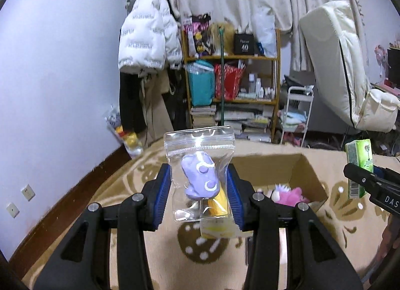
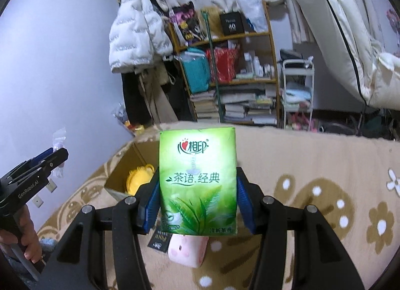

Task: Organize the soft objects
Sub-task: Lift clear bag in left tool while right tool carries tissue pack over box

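Note:
My left gripper (image 1: 199, 191) is shut on a clear zip bag (image 1: 200, 165) with a purple soft toy inside, held upright above the patterned bed cover. My right gripper (image 2: 198, 202) is shut on a green tissue pack (image 2: 198, 182), also held up; the pack shows at the right of the left wrist view (image 1: 358, 165). An open cardboard box (image 1: 300, 172) lies ahead, with a pink plush (image 1: 290, 195) inside. In the right wrist view the box (image 2: 120, 182) holds a yellow toy (image 2: 137, 180). A pink-white plush (image 2: 187, 250) lies below the tissue pack.
A beige flowered bed cover (image 2: 325, 190) spreads under both grippers. A yellow packet (image 1: 217, 230) lies under the left gripper. A small dark card (image 2: 160, 238) lies beside the pink-white plush. Beyond the bed stand a cluttered shelf (image 1: 232, 77), a white cart (image 1: 297, 112) and hanging coats (image 1: 147, 45).

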Motion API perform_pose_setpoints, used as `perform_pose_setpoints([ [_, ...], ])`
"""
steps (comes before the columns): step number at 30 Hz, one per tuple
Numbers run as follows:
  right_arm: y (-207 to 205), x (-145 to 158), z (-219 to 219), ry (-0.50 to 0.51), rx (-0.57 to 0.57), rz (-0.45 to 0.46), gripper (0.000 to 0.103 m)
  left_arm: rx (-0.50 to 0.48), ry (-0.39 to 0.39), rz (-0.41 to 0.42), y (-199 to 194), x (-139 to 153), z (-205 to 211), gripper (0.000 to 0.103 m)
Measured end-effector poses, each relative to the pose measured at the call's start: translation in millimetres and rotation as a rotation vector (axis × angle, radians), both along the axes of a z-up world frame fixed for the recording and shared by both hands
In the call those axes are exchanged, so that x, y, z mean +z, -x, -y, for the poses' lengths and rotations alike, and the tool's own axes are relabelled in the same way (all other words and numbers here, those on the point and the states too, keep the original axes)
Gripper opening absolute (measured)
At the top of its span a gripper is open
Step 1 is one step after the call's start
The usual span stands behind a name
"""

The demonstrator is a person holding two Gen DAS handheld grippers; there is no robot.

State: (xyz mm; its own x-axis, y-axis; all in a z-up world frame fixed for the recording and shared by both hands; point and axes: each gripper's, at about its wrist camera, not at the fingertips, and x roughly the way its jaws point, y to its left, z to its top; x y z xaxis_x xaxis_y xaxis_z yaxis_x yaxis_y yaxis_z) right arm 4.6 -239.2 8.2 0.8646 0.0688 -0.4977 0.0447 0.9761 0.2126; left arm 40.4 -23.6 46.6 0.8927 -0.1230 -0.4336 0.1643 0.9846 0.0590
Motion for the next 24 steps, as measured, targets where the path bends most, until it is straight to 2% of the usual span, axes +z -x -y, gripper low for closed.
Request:
perform_pose_setpoints([
  [4, -4, 12, 0, 0.003, -0.010, 0.047, 0.057, 0.009, 0.002, 0.068, -1, 16, 4, 0.042],
  [8, -13, 22, 3, 0.015, -0.016, 0.088, 0.057, -0.009, 0.053, 0.075, -10, 34, 9, 0.042],
  [11, -20, 30, 4, 0.026, -0.015, 0.109, 0.057, -0.009, 0.028, 0.132, -15, 48, 19, 0.042],
  [15, -29, 40, 7, 0.036, -0.011, 0.133, 0.057, -0.019, 0.029, 0.159, -23, 58, 26, 0.042],
  [19, -38, 45, 6, 0.055, -0.001, 0.147, 0.057, -0.018, 0.038, 0.161, -34, 59, 29, 0.042],
  [24, -45, 39, 4, 0.049, 0.001, 0.154, 0.057, -0.006, 0.020, 0.145, -42, 42, 30, 0.042],
])
